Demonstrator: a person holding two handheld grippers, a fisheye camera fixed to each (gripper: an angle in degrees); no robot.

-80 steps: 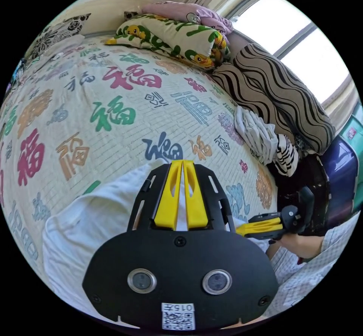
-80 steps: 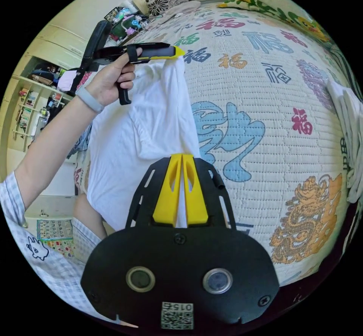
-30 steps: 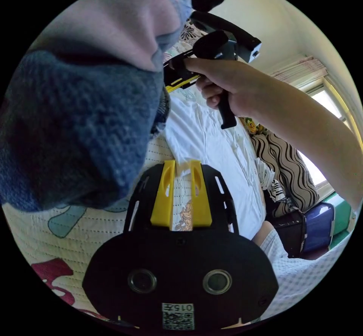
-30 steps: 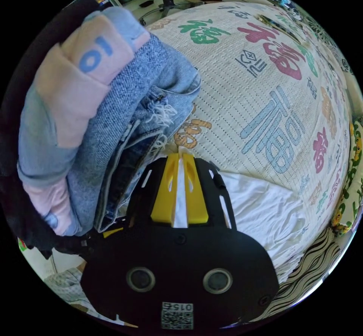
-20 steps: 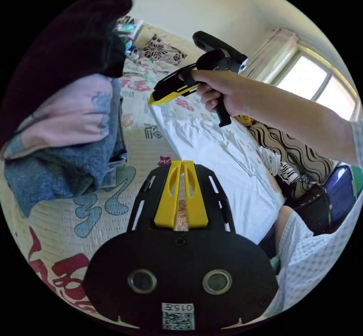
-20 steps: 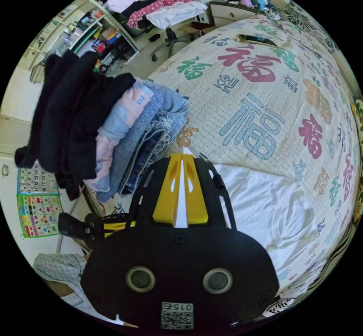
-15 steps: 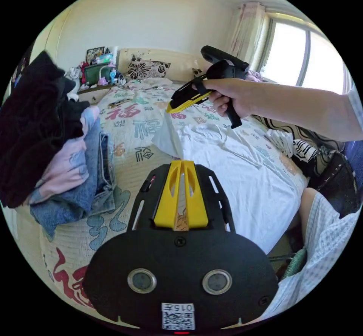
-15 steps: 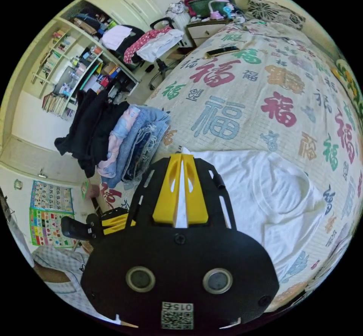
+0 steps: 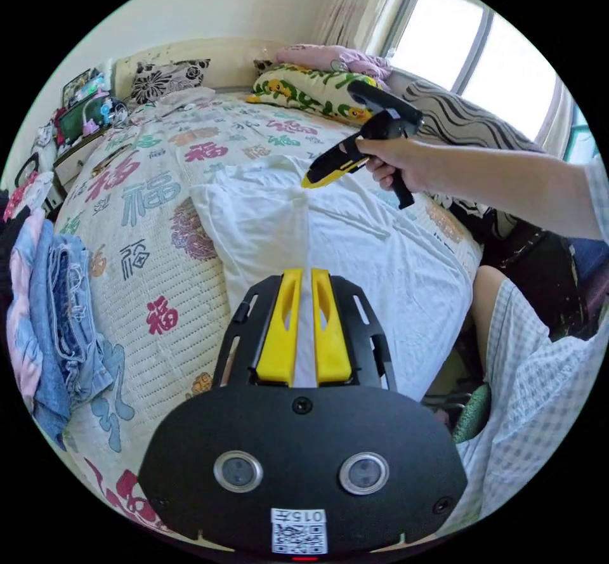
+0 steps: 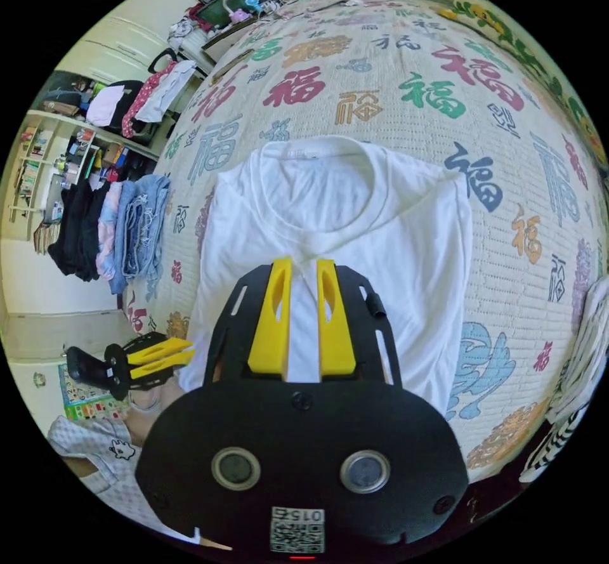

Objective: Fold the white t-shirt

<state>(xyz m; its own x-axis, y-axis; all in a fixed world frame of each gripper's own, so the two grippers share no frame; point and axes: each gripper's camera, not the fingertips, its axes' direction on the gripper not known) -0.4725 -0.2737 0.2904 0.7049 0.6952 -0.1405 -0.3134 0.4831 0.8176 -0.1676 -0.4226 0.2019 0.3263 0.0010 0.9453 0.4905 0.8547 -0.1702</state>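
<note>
White t-shirt (image 10: 355, 221) spread flat on bed (image 10: 393, 69), collar away from person, ready for first fold. Right gripper (image 10: 301, 278) above shirt, jaws parted, holding nothing. Left gripper (image 9: 300, 285) over near hem (narrow gap, grip cannot tell). Stacked clothes (image 10: 120, 228) aside, keeping work area free.

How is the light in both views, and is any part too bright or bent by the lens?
Left gripper view: the window is blown out to white; the bed curves under fisheye distortion. Right gripper view: even daylight; the white t-shirt stays sharp and keeps its creases; the shelves at the rim look compressed.
</note>
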